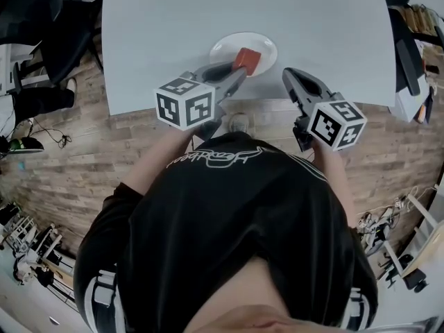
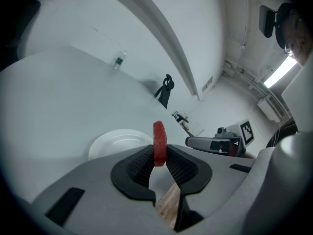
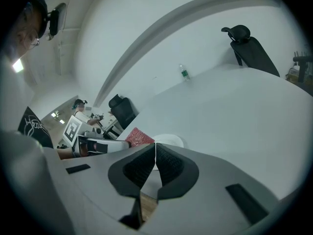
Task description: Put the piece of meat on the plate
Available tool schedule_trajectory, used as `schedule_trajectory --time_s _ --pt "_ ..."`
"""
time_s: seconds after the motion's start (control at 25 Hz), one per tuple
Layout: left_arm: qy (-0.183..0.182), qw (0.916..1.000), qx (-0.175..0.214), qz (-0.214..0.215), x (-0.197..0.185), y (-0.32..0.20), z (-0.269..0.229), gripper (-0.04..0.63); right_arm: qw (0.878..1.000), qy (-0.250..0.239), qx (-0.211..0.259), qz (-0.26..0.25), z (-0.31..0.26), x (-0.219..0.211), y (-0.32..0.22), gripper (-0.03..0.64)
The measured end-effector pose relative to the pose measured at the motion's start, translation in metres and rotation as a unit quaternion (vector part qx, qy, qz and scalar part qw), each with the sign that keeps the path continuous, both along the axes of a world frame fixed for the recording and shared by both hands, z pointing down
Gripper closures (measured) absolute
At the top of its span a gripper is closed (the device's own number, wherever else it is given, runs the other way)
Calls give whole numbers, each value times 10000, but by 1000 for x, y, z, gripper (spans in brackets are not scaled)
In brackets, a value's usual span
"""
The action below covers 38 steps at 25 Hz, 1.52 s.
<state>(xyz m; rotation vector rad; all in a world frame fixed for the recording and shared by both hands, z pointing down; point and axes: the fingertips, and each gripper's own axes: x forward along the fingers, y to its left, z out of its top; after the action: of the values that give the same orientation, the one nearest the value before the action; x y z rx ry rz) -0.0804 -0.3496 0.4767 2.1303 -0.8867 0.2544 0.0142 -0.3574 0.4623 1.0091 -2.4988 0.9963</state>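
- The plate (image 1: 220,46) sits close to the near edge of the surface (image 1: 173,19). Only a narrow strip of bare top lies between its rim and that edge.
- Beyond the plate and to both sides of it, the surface is wide and pale. A small bottle (image 2: 119,61) stands far off near the opposite side.
- The tips of both grippers reach in over the near edge, while their bodies and marker cubes hang out over the wood-plank floor (image 1: 83,158).
- A gap separates the two grippers, and the right gripper (image 1: 289,76) points in just right of the plate.
- A dark office chair (image 3: 249,50) stands past the far side of the surface. More dark chairs and cables crowd the floor at the left, and there is clutter at the right.
- The left gripper (image 1: 239,71) pinches the piece of meat (image 1: 247,60) between its ridged pads.
- The right gripper's jaws are pressed together with nothing between them.
- From the head view the meat is over the near part of the plate. I cannot tell whether it touches the plate.
- The meat is a flat red slab held on edge. Its thin side faces back along the left gripper, and its long side rises out of the pads. Its broad textured face is turned toward the right gripper.
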Motion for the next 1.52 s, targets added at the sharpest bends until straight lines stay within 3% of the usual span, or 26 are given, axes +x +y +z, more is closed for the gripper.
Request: schedule_trajectory --time_s 0.88,1.52 --pt "-319 9991 -227 136 -1 -11 41 512 9996 119 -222 103 18 7 2 606" --pt "-212 9990 -357 142 0 -18 43 511 9995 174 -277 52 20 7 0 606"
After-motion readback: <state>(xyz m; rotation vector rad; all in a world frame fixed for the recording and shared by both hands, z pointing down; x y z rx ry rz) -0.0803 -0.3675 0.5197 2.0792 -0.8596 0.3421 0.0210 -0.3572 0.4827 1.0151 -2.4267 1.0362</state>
